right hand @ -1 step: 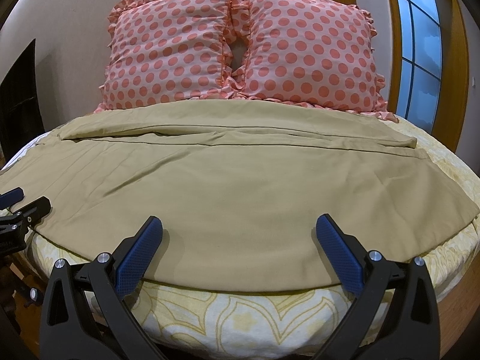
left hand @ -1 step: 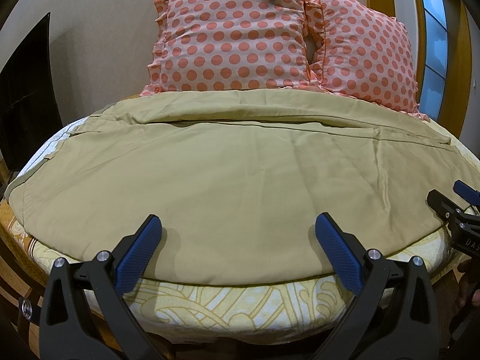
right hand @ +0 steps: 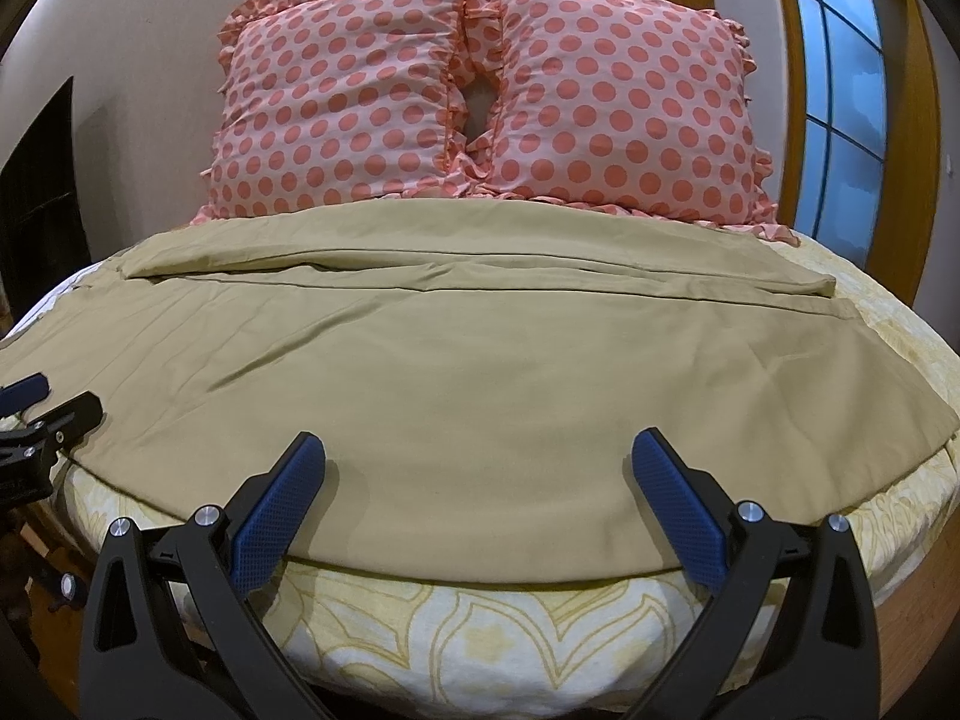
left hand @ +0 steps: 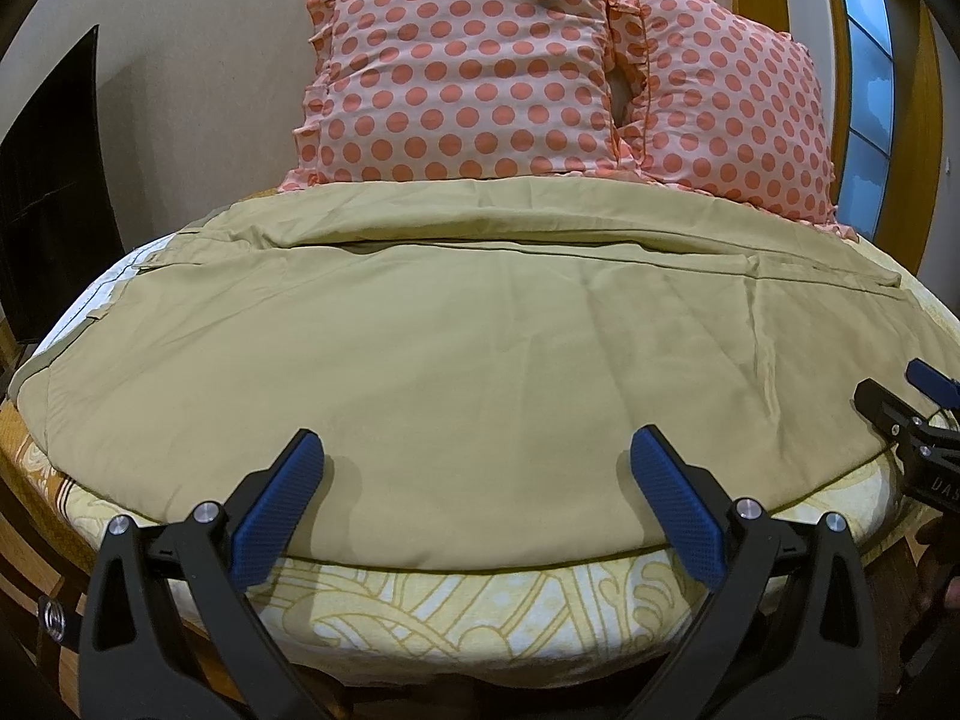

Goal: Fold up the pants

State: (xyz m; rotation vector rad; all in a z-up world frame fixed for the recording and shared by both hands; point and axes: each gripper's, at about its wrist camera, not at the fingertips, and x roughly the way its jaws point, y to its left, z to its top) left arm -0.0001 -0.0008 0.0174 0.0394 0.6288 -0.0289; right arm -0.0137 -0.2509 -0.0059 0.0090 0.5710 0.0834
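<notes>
Khaki pants lie spread flat across the bed, near hem along its front edge, far leg folded below two polka-dot pillows. My left gripper and right gripper hover at that hem, both spread wide, holding nothing.

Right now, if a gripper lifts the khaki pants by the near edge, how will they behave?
The pants would likely drape limply: thin cloth, lying flat with soft creases. Probably light. Pushed, they may bunch up, sliding over the patterned sheet.
</notes>
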